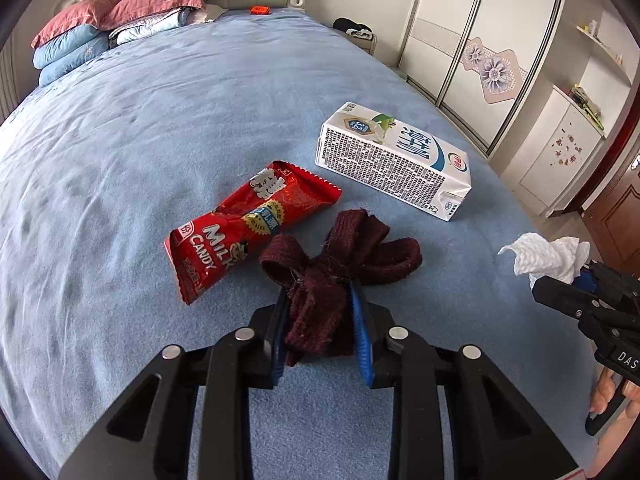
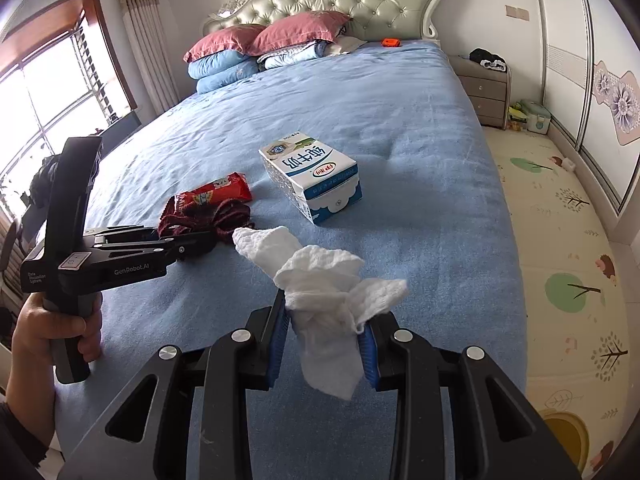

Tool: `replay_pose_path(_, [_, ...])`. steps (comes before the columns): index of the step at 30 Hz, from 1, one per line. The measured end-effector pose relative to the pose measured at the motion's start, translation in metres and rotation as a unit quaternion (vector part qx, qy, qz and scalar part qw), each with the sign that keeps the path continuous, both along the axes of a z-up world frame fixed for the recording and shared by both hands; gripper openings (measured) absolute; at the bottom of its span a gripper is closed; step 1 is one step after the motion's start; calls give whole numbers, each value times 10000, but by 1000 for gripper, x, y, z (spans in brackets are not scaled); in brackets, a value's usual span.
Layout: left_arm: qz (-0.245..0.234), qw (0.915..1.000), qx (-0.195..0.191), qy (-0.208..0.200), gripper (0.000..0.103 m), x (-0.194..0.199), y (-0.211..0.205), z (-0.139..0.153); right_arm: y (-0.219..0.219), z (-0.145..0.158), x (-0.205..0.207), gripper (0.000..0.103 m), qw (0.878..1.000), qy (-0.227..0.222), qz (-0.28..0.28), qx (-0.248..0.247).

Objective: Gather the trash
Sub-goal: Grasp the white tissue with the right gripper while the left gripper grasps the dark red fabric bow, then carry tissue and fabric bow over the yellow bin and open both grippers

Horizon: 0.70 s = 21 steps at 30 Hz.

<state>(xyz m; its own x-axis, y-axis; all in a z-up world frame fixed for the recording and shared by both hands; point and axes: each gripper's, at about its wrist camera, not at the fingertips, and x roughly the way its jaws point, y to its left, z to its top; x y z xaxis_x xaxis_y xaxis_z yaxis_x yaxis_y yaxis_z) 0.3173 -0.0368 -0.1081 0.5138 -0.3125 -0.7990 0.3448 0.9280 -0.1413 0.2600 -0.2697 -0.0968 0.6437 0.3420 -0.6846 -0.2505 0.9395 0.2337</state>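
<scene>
**Both grippers loaded, two pieces of trash left on the bed**

The pick-up step looks well along: each gripper already carries something, while the red candy wrapper (image 1: pixel 248 224) and the milk carton (image 1: pixel 394 162) lie on the blue bedspread (image 1: pixel 140 140), wrapper to the left, carton further right and a little farther off. No bin shows in either view, so the next move probably calls for carrying both loads off the bed to wherever trash goes, then coming back for the wrapper and carton

The left gripper (image 1: pixel 320 316) has its jaws drawn partway in and clamped on a dark red knitted cloth (image 1: pixel 328 272), whose far loops rest just beside the wrapper's near end

The right gripper (image 2: pixel 325 330) has its jaws pinched on a crumpled white tissue (image 2: pixel 320 276), which appears lifted clear of the bedspread, near the right edge of the bed
</scene>
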Motion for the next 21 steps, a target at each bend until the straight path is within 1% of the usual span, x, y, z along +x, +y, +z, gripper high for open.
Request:
replay_pose_path(2, [0, 10000, -98, -8, 23, -6, 2, 2, -1, 2, -5, 31, 10000, -33, -14, 23])
replay_pose_path(9, [-128, 9992, -309, -202, 23, -51, -3, 22, -4, 12, -34, 31, 9998, -161, 18, 111])
replay_pose_path(14, [-133, 9977, -536, -381, 23, -89, -7, 39, -13, 23, -64, 31, 9992, -323, -23, 230])
replay_pose_path(18, [-207, 9963, -717, -420, 23, -115, -14, 48, -24, 30, -92, 31, 9988, -420, -82, 251])
replay_pose_path(21, [-320, 9956, -746, -459, 23, -132, -25, 53, -33, 37, -113, 31, 9982, -527, -157, 259])
